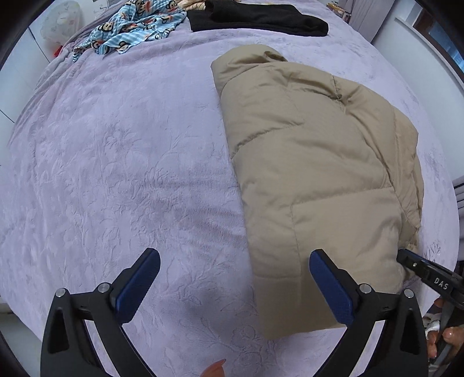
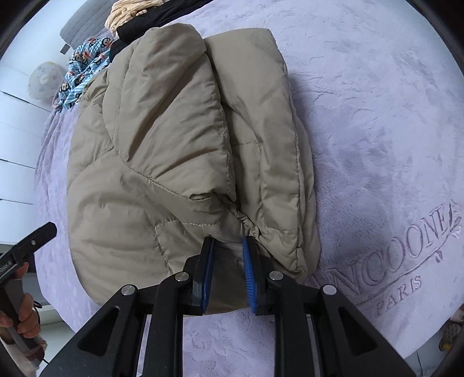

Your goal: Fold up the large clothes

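- A beige padded jacket (image 2: 185,162) is seen lying folded lengthwise on a lilac plush blanket (image 1: 116,162) that covers the bed; in the left wrist view it fills the right half of the picture.
- The left gripper (image 1: 235,284) is held with its jaws spread wide above bare blanket just beside the jacket's near corner; nothing is seen between its blue pads (image 1: 139,287), and only the right-hand pad overlaps the jacket's edge in the picture.
- The right gripper (image 2: 229,275) is set at the jacket's near hem, with a strip of beige cloth seen between its narrowly parted jaws; whether the pads press on the cloth cannot be told.
- The hem's lowest edge is hidden behind the right gripper's black frame.
- A fingertip (image 1: 216,369) is cut off at the bottom edge of the left wrist view.
- At the far end of the bed a black garment (image 1: 258,17) and a blue monkey-print cloth (image 1: 133,26) are partly cut off by the picture's rim.
- Embroidered lettering (image 2: 406,261) on the blanket is only partly legible: "PARIS" is clear, while the word above it is cut short.
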Action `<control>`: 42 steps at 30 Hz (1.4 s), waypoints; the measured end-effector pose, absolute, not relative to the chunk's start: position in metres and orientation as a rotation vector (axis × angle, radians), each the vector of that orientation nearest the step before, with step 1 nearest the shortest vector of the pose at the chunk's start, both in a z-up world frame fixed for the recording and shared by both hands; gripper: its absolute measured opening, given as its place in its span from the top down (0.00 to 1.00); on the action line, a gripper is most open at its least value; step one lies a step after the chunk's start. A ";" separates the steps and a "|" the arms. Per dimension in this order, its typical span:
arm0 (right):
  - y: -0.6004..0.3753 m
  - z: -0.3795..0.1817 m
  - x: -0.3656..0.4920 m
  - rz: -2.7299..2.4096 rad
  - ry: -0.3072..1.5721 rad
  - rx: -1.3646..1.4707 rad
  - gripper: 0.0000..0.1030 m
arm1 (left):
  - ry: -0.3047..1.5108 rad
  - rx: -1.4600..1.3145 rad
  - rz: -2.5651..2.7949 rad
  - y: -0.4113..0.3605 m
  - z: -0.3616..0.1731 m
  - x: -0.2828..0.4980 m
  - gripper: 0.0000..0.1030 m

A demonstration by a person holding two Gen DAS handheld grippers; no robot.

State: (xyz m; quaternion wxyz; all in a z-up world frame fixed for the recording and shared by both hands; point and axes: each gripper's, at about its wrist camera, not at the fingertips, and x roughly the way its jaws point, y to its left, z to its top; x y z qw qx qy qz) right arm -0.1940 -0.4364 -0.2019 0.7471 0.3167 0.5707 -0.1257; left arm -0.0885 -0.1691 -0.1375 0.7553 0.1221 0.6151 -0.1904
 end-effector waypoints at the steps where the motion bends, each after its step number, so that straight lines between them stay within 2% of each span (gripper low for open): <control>1: -0.433 -0.197 -0.194 -0.276 1.236 0.692 0.66 | 1.341 0.275 -0.413 -0.166 -0.139 -0.089 0.00; 4: -0.422 -0.181 -0.195 -0.300 1.211 0.652 0.53 | 1.350 0.286 -0.420 -0.158 -0.141 -0.092 0.00; 7: -0.409 -0.174 -0.195 -0.329 1.190 0.642 0.48 | 1.347 0.301 -0.411 -0.147 -0.142 -0.092 0.00; 11: -0.393 -0.165 -0.194 -0.368 1.161 0.647 0.45 | 1.331 0.318 -0.387 -0.132 -0.142 -0.088 0.00; 13: -0.389 -0.159 -0.196 -0.377 1.137 0.646 0.36 | 1.338 0.320 -0.400 -0.126 -0.144 -0.086 0.00; 17: -0.392 -0.148 -0.195 -0.388 1.105 0.630 0.35 | 1.350 0.289 -0.429 -0.117 -0.144 -0.084 0.00; 19: -0.399 -0.143 -0.191 -0.389 1.096 0.612 0.19 | 1.355 0.269 -0.434 -0.118 -0.144 -0.084 0.00; 33: -0.482 -0.166 -0.151 -0.246 1.193 0.666 0.15 | 1.378 0.180 -0.404 -0.170 -0.152 -0.057 0.00; 42: -0.520 -0.183 -0.136 -0.133 1.205 0.753 0.14 | 1.482 -0.063 -0.520 -0.179 -0.171 -0.020 0.00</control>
